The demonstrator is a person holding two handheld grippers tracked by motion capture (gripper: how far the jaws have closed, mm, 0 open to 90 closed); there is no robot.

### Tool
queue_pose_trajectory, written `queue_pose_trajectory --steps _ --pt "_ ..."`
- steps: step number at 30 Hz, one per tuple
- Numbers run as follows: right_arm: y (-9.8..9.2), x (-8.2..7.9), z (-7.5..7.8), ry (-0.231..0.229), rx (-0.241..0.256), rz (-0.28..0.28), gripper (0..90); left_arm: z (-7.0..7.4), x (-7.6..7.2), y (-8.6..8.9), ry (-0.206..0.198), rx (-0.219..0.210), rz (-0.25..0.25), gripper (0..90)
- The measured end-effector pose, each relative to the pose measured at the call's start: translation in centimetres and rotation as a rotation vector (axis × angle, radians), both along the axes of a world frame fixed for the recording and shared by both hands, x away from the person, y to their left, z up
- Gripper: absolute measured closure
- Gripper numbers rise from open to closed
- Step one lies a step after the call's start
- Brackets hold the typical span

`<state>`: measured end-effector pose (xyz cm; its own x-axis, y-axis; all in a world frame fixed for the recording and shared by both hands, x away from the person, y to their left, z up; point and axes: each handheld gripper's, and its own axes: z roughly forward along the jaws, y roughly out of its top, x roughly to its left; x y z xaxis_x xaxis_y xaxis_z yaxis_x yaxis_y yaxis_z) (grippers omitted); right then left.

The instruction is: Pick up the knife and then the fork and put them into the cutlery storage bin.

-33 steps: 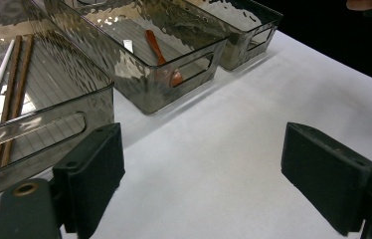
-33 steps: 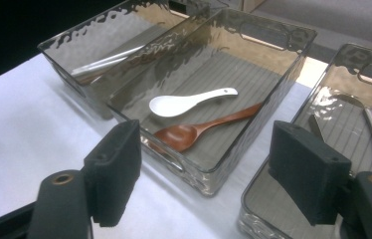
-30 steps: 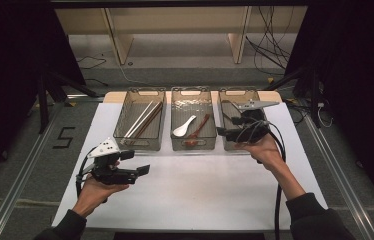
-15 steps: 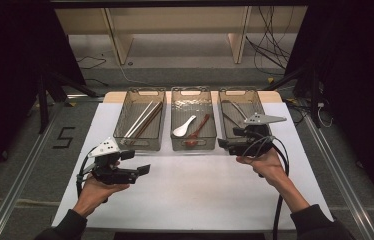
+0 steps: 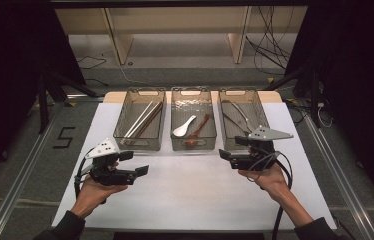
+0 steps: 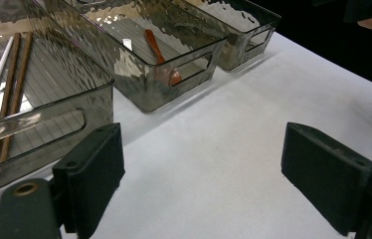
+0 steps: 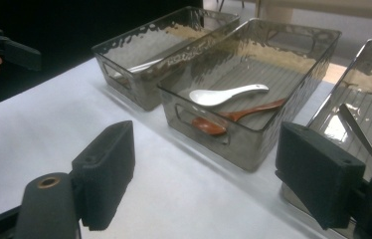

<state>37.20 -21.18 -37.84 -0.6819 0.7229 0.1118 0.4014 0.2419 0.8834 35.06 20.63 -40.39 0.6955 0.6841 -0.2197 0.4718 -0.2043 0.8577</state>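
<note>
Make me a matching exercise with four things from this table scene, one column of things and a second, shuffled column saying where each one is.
Things:
1. chopsticks
2. white spoon
3. metal utensils
4. left hand-held gripper

Places:
A. middle bin, beside a brown wooden spoon
B. over the white mat, in front of the bins
C. right bin
D. left bin

Pairs: 1-D, 2-A, 3-C, 4-B

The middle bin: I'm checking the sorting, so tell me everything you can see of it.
The middle bin is a smoky, see-through rectangular tub that looks plastic, with rippled walls, a ribbed floor and slot handles at its ends. It stands upright on the white table between two like bins. Inside lie a white spoon and a brown spoon.
</note>
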Motion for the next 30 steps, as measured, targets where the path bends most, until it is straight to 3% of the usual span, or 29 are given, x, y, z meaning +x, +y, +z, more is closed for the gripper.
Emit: queue_pose_trajectory --steps 7,15,30 --pt "-0.8 -1.8 -0.8 -0.041 0.01 -0.025 24.4 0.0 -0.1 -0.1 0.004 -0.004 -0.002 16.4" --pt "-1.6 -3.1 -1.6 -0.019 0.03 -0.044 21.0 0.0 -0.2 -0.1 0.002 -0.014 -0.007 16.4" --pt "-1.7 -4.7 -2.8 0.014 -0.016 -0.035 17.6 -0.1 -0.6 -0.1 0.008 -0.016 -0.02 16.4"
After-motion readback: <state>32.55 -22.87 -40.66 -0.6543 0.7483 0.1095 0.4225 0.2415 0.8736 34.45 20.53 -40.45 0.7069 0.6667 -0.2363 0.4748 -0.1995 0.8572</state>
